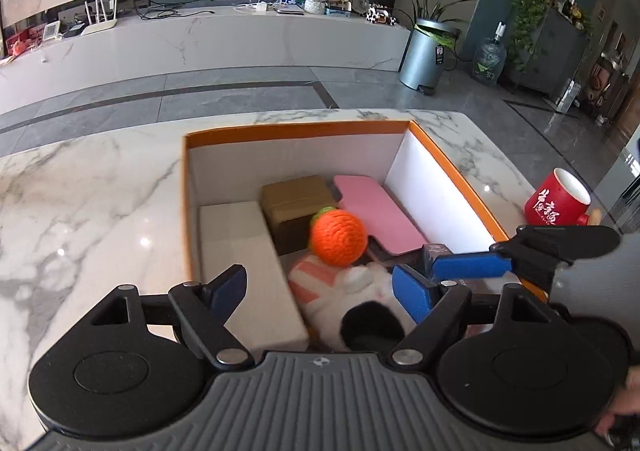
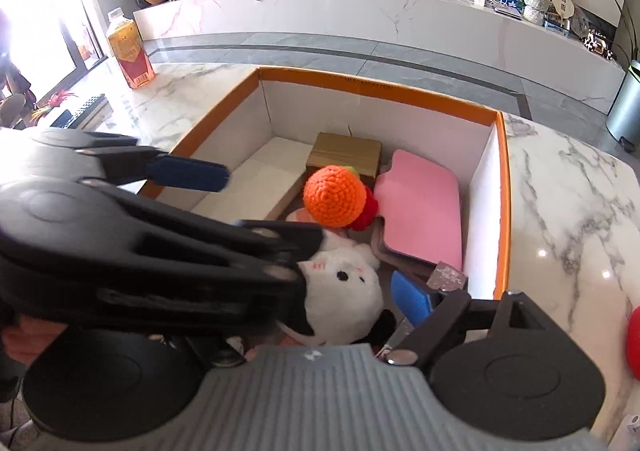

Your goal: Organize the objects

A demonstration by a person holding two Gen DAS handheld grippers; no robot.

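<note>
Left gripper (image 1: 320, 293) and right gripper (image 2: 304, 291) fingers wide, empty, above orange box (image 1: 448, 155) holding crocheted orange (image 1: 338, 237)

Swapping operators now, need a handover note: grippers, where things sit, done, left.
Left gripper: open, nothing held, over the near end of the box.
Right gripper: open, nothing held, at the box's near right corner.
In the box: orange knitted ball on top of the pile, white plush toy nearest, brown carton and pink pad toward the back, white flat box along the left wall.
Still on the table: red mug right of the box, bottle at the far left.
Done: five items boxed. Left: probably mug and bottle.
</note>
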